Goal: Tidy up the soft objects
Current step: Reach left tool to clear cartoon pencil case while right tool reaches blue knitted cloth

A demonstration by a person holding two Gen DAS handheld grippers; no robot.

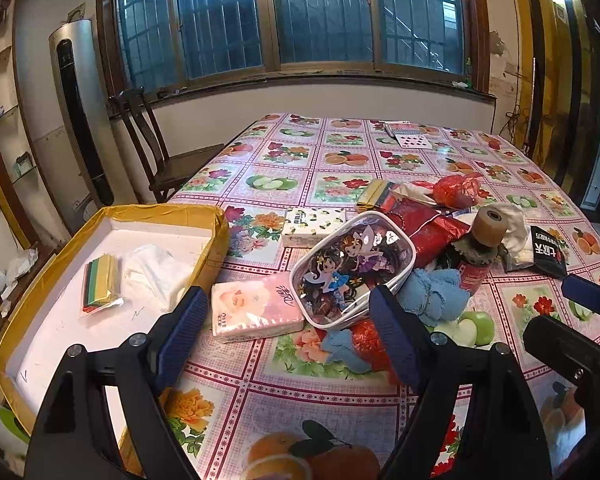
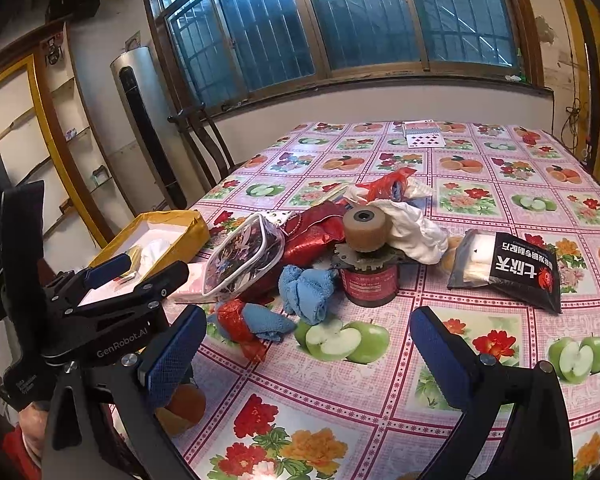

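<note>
Blue terry cloth point(image 2: 306, 290) crumpled beside glossy pouch point(image 1: 354, 270) | left tongs point(image 1: 290, 338) agape, empty | right tongs point(image 2: 304, 354) agape, empty

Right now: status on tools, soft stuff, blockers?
Left tool open, over pink tissue pack. Right tool open, empty. Box holds two items; pile still on table. Cartoon pouch overlaps the pack.

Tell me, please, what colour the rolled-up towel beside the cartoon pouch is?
Light blue towel, clearest in the right wrist view.
</note>
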